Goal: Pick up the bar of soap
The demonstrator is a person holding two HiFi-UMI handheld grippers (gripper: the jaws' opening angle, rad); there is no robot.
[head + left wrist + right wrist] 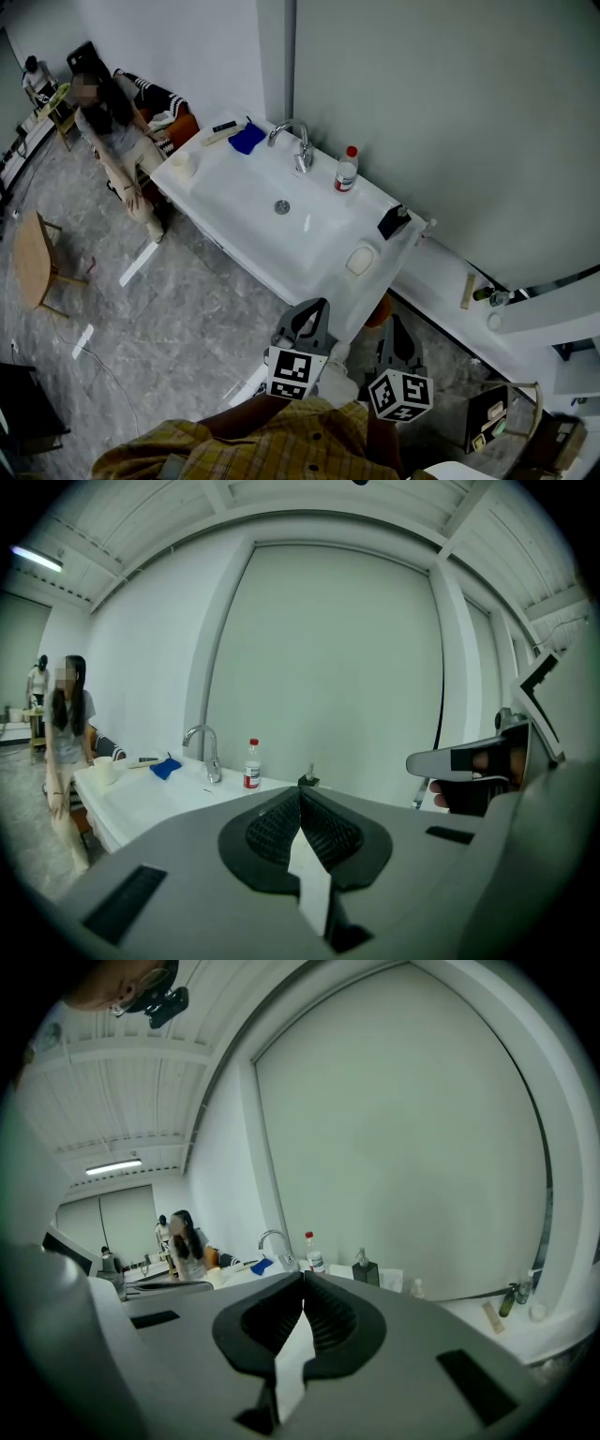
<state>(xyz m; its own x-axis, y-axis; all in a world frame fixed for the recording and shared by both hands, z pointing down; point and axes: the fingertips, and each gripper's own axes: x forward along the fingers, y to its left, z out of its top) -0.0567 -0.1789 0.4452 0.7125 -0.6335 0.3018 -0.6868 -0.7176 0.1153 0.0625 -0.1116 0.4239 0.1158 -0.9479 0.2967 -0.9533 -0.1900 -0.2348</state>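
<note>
Bar of soap (360,260): a pale, off-white block with rounded corners. It lies flat and is barely darker than the surface under it.
Soap's place: on the flat rim of the white sink counter (225,202), at the near right corner. It sits beside the basin and just in front of the black pump dispenser (394,221), not touching it.
Left gripper (300,796): ribbed pads pressed together, with nothing between them.
Right gripper (302,1281): pads likewise pressed together, with nothing in them.
Grippers and soap: in the head view both grippers hang below the counter's near edge, well apart from the soap. The person's plaid sleeve (281,441) is behind them.
Other things on the counter: a chrome faucet (295,141), a clear bottle with a red cap (347,171), a blue cloth (247,139) and a white cup (181,159).
Head view only: the soap shows here alone, since each gripper's own body covers that corner in its own view. This view also shows the basin's drain (282,207) and a wooden stool (33,258) on the grey floor.
Left gripper view only: the right gripper's handle at the right edge, with the person's fingers on it.
Right gripper view only: a lit ceiling lamp (114,1166), and small bottles on the ledge (511,1299) to the right of the counter.
Seen in all three views: a seated person (108,122) at the counter's far end.
</note>
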